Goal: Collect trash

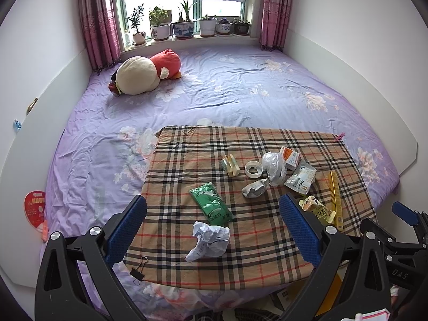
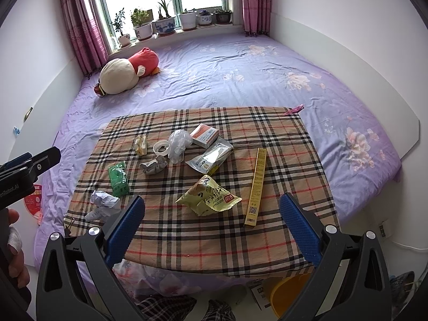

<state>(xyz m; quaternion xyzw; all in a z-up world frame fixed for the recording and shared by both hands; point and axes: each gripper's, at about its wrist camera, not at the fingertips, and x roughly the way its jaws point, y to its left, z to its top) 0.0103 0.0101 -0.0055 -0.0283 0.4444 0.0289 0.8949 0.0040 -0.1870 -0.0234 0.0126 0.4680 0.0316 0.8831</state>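
- Nearest the cameras, both tools are being held wide apart and empty: the left gripper [image 1: 212, 227] is being kept over the near left part of a plaid cloth [image 1: 267, 264], the right gripper [image 2: 212, 226] over its near middle.
- Between the left fingers, a crumpled paper ball [image 1: 210, 239] is being shown, with a green packet [image 1: 211, 204] just beyond it and a black binder clip [image 1: 139, 268] at the cloth's near corner.
- Ahead of the right gripper, a yellow snack wrapper [image 2: 207, 196] and a long yellow box [image 2: 256, 187] are being seen, lying apart.
- Farther back, a grey crumpled wad [image 2: 154, 166], a tape roll [image 2: 161, 147], a clear plastic bag [image 2: 178, 143], a foil pouch [image 2: 211, 157] and a small orange-and-white box [image 2: 204, 135] are being seen clustered together.
- Beyond the cloth, a purple floral bedsheet [image 2: 240, 69] is being seen spread out, with a plush toy [image 2: 125, 71] lying near the window.
- Farthest off, potted plants [image 2: 165, 21] are being lit on the sill.
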